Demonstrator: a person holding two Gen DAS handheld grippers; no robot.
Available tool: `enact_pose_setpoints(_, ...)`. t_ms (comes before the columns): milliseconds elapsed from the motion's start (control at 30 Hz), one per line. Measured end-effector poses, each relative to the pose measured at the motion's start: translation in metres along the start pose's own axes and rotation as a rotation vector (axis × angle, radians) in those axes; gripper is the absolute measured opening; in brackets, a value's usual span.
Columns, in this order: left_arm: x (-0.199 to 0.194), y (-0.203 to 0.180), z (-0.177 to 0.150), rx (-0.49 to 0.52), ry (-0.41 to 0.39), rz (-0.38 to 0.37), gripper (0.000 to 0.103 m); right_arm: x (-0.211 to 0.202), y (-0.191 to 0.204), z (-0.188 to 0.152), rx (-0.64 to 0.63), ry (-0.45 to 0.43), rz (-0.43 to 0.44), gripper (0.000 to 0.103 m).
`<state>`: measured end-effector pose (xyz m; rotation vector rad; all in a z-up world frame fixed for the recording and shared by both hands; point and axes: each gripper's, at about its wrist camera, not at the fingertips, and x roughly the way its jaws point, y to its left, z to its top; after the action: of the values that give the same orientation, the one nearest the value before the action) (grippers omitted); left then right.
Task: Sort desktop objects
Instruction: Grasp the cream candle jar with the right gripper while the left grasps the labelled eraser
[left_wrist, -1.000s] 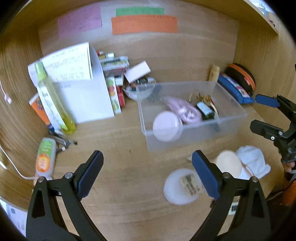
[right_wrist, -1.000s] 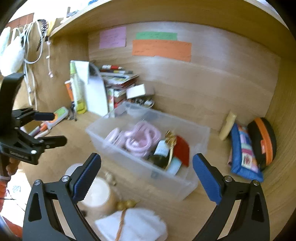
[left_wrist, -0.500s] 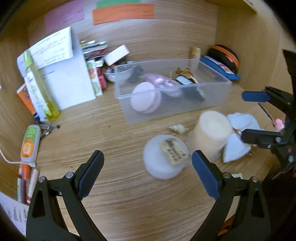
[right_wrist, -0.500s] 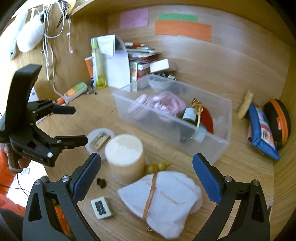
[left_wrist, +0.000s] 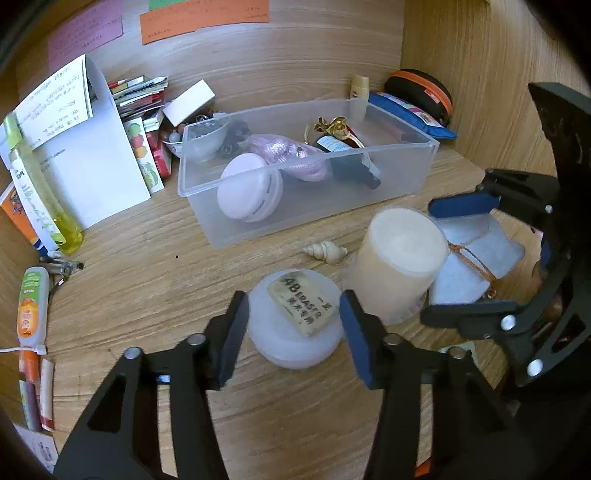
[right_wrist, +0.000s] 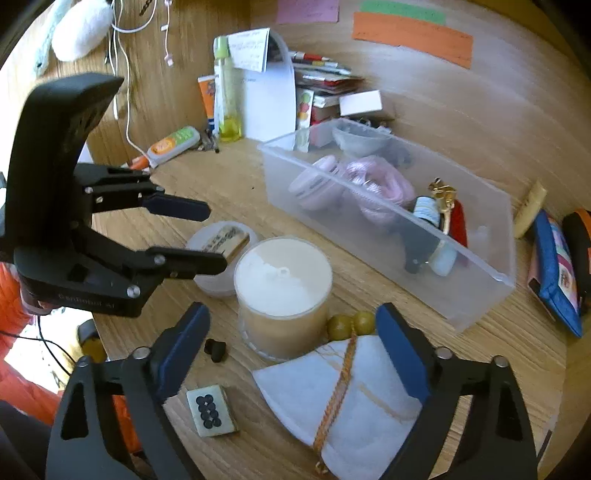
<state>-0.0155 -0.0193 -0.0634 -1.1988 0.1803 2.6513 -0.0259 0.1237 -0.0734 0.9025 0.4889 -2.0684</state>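
A round white container (left_wrist: 295, 332) with a worn eraser (left_wrist: 303, 306) lying on its lid sits on the wooden desk. My left gripper (left_wrist: 291, 314) straddles it and its jaws are closing, with the pads just short of its sides. Beside it stands a cream candle jar (right_wrist: 284, 295), which lies between the closing jaws of my right gripper (right_wrist: 291, 321); gaps remain on both sides. The clear plastic box (left_wrist: 314, 210) behind holds a pink case, pink cord and a small bottle. From the right wrist view, the left gripper (right_wrist: 207, 236) flanks the container (right_wrist: 218, 254).
A white cloth pouch (right_wrist: 351, 398) with olive beads (right_wrist: 351, 325), a domino-like tile (right_wrist: 211, 410) and a small black piece (right_wrist: 215, 349) lie by the jar. A shell (left_wrist: 327, 252) lies before the box. A yellow bottle (left_wrist: 44, 206), papers and books line the back left; a blue pouch (left_wrist: 406, 110) lies back right.
Both grippers have come down and closer to the desk. The left jaws have narrowed sharply around the white container. The right jaws have narrowed a little around the candle jar.
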Motion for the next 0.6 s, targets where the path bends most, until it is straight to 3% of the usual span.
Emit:
enact_pose_setpoints(267,0.009,-0.005,0.006,0.026,0.023,-0.017,0.046,0.015,-0.005,0.003,-0.006,0.028,0.021,0.078)
enact_pose_setpoints(333,0.013,-0.003,0.006,0.018,0.033,-0.019,0.046,0.016,-0.007,0.004,-0.010,0.033,0.028,0.069)
enact_pose_setpoints(600,0.014,0.001,0.005,-0.007,0.021,-0.015,0.041,0.027,-0.009,0.005,-0.011,0.049,0.058,0.056)
